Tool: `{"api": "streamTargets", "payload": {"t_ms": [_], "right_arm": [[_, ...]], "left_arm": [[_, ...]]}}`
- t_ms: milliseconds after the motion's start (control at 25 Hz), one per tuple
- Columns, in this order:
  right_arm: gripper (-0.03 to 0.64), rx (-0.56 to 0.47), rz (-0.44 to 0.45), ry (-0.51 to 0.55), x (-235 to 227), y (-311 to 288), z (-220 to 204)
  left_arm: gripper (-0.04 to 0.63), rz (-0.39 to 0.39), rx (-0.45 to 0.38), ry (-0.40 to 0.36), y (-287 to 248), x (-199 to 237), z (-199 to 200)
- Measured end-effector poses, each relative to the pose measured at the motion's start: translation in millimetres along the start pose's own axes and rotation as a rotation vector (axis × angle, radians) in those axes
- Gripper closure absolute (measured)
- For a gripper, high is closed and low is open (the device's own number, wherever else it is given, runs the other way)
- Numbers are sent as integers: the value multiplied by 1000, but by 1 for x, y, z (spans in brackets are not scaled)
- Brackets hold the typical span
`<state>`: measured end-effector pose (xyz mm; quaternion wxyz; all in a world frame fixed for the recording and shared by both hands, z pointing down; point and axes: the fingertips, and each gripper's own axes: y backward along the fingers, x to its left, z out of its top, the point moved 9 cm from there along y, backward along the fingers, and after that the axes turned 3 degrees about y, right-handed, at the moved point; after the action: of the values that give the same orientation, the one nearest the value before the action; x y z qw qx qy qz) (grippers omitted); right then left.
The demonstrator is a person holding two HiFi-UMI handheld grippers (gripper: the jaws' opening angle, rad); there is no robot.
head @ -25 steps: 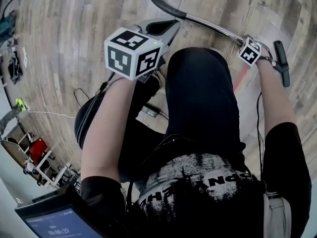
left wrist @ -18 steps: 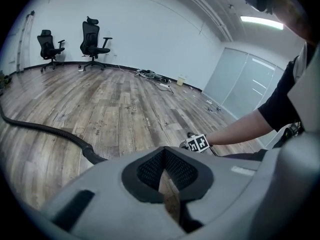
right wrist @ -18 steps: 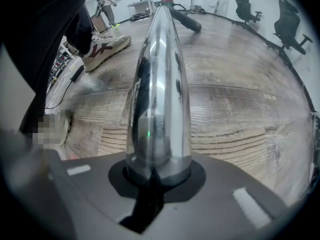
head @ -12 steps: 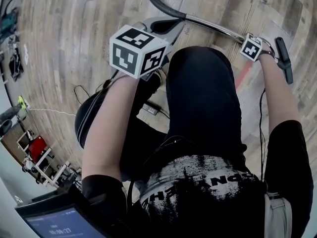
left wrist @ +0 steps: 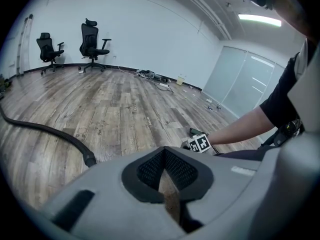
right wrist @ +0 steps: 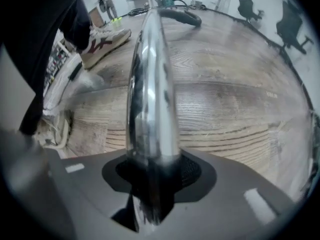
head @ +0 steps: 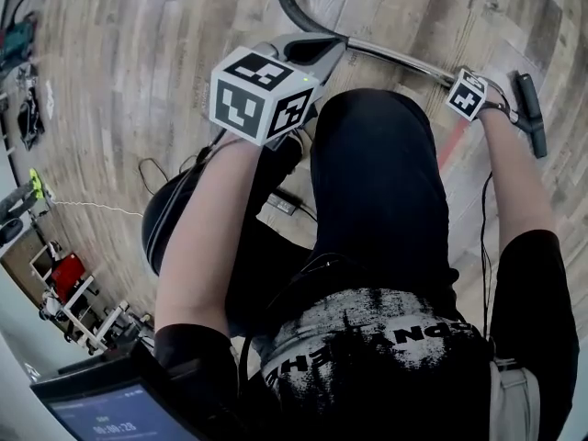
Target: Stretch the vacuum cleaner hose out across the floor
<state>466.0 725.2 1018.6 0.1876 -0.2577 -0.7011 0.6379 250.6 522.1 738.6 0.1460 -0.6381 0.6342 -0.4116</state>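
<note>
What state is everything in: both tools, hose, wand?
Left tool: shut, empty.
Right tool: open, jaws have just been opening around the shiny chrome metal wand tube.
Black flexible vacuum hose: curved on the wooden floor, not stretched straight.
Black floor nozzle: lying on the floor.

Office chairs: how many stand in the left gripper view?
2. Both stand by the far wall: one office chair at left, the other just right of it. More may be hidden.
</note>
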Motion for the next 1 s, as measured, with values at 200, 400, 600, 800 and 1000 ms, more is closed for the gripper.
{"api": "streamTargets", "payload": {"t_ms": [200, 400, 600, 800, 1000], "right_arm": [[302, 58, 48, -51, 2, 5, -4], [302, 60, 40, -56, 0, 12, -8], [396, 189, 93, -87, 3, 30, -26], [560, 194, 70, -41, 9, 34, -7], [612, 167, 51, -75, 0, 51, 34]], "left_arm": [[595, -8, -15, -7, 0, 1, 9], [594, -8, -13, -17, 0, 4, 9], [594, -9, 2, -21, -1, 12, 16], [594, -64, 29, -50, -6, 31, 10], [594, -113, 65, -109, -6, 67, 14]]}}
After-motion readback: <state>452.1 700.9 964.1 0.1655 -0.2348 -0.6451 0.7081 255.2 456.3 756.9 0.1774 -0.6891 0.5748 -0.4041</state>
